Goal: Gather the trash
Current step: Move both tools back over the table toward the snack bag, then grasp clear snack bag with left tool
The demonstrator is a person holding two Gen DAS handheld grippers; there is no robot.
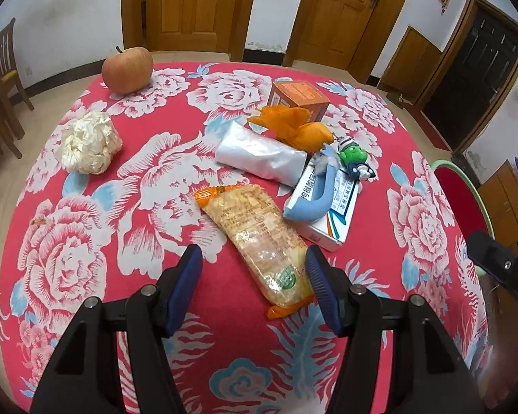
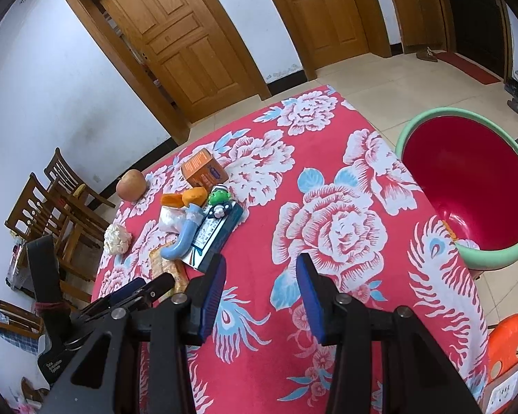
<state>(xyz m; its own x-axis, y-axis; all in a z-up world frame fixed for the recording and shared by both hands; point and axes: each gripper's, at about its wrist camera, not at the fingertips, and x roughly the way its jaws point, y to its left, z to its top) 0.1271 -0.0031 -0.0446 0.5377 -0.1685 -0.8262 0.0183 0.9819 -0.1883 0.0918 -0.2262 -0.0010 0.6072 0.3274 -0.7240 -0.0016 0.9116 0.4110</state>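
- As seen from the left wrist, the left gripper (image 1: 254, 267) is held wide apart above the tabletop (image 1: 86, 207), with nothing clasped between its blue pads (image 1: 186, 288).
- A yellow snack wrapper (image 1: 255, 241) lies flat on the cloth near the near edge; its long axis runs diagonally from the far left toward the near right, its orange-sealed end (image 1: 279, 310) pointing at the near edge.
- The wrapper's near end is seen just beside the gripper's right finger (image 1: 319, 284); contact cannot be told.
- A crumpled tissue (image 1: 89, 143) rests well apart, toward the left edge.
- A silver packet (image 1: 262, 155) lies toward the middle, with orange peel (image 1: 293, 124) and an orange box (image 1: 298, 98) beyond it.
- A white box (image 1: 328, 207) lies just right of the wrapper, with a blue curved piece (image 1: 314, 196) laid on it and a green toy (image 1: 354, 160) at its far end.
- An apple (image 1: 127, 69) stands upright at the far left corner.
- From the right wrist, the right gripper (image 2: 263, 300) is likewise spread wide and holds nothing, above bare cloth near the near edge.
- A red basin (image 2: 466, 186) with a green rim is seen beside the table's right edge, below tabletop level.
- An orange stool (image 2: 511, 341) is seen on the floor near the basin.
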